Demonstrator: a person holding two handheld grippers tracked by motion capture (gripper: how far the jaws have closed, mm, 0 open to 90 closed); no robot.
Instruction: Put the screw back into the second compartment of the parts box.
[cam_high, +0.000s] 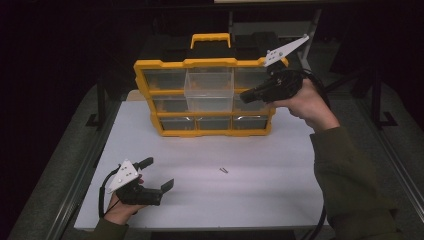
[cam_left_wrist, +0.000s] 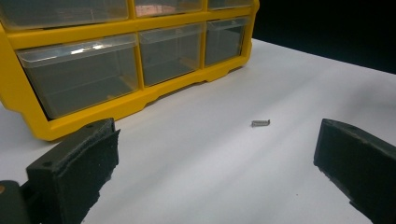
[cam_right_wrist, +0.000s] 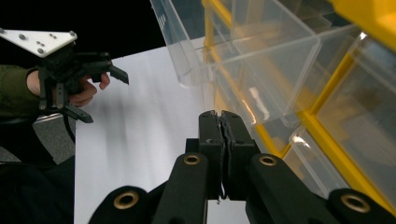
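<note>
A clear drawer (cam_high: 208, 89) juts from the yellow organizer (cam_high: 150, 67) as the closed, empty right gripper (cam_high: 246, 95) hovers beside it; the left gripper (cam_high: 159, 173) rests wide open near a screw (cam_high: 223, 170), best approached squarely.

The high view looks forward and down; both gripper views sit low and close, sharing the yellow organizer (cam_high: 205, 97) at 12 o'clock.

White table (cam_high: 280, 200), brightly lit; dark metal frame rails along left and right edges; grey floor (cam_high: 50, 170) beneath; black, unlit surroundings beyond the far edge.
</note>
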